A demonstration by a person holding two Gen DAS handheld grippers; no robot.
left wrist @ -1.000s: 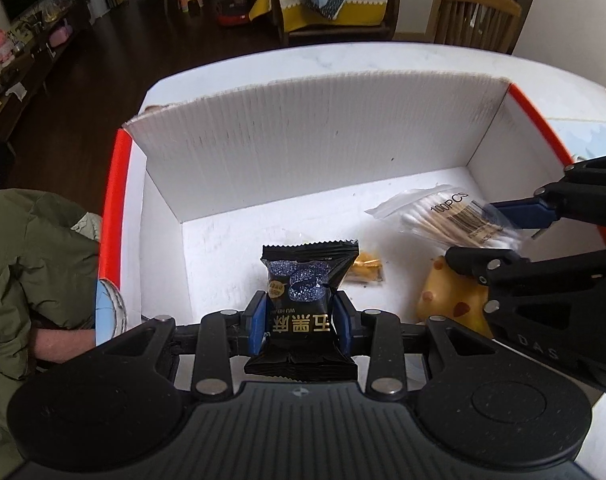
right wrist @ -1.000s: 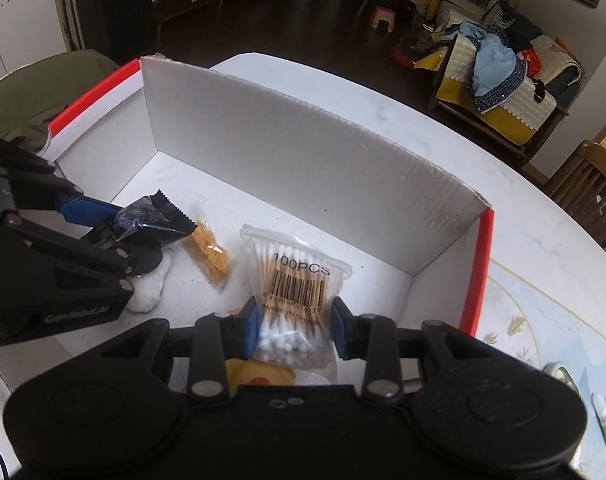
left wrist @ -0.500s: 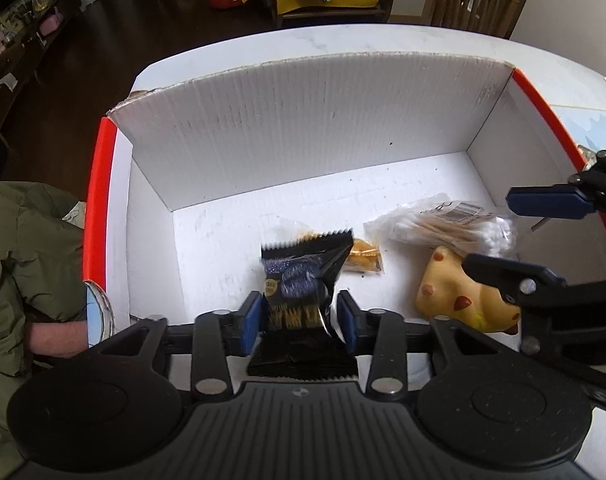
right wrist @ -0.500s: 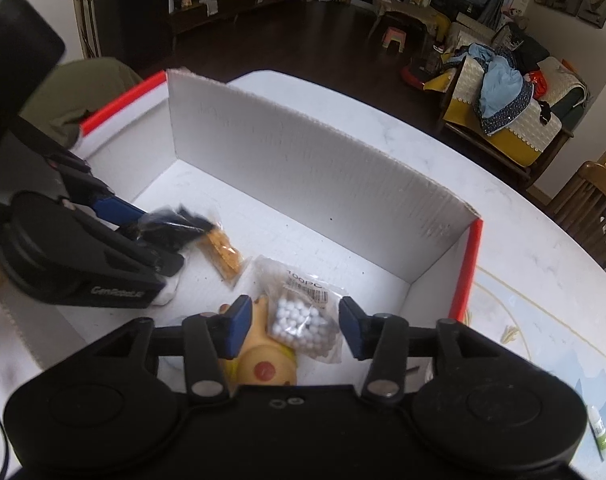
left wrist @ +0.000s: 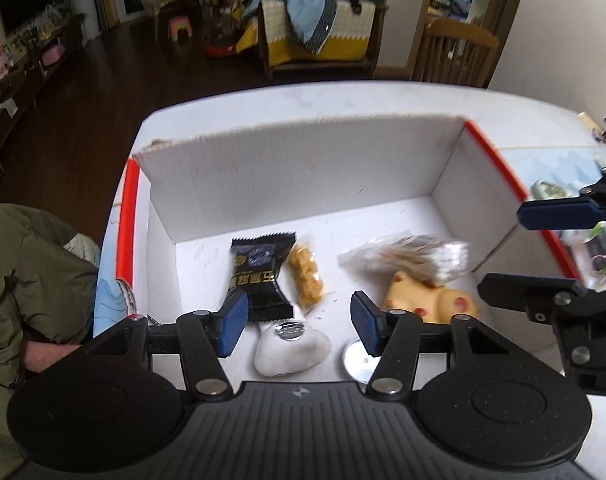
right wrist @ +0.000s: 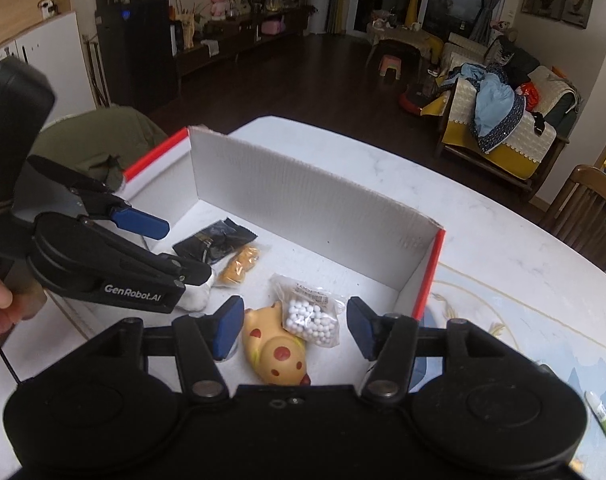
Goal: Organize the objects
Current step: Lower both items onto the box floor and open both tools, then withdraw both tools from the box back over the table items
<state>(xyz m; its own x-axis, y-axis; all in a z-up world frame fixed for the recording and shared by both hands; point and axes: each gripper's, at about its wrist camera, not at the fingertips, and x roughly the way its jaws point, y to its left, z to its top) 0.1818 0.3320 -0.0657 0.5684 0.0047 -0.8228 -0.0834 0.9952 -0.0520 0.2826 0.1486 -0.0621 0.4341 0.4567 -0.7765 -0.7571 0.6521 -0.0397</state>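
Released since a second ago, the black snack packet (left wrist: 259, 274) and cotton swab bag (right wrist: 311, 312) lie in the white box (left wrist: 303, 168). Left gripper (left wrist: 297, 320) is opening, pinching nothing; right gripper (right wrist: 289, 330) stands spread and empty.

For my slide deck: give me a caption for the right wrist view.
Right gripper, fingers apart, above a cotton swab bag and yellow toy lying in the white box.
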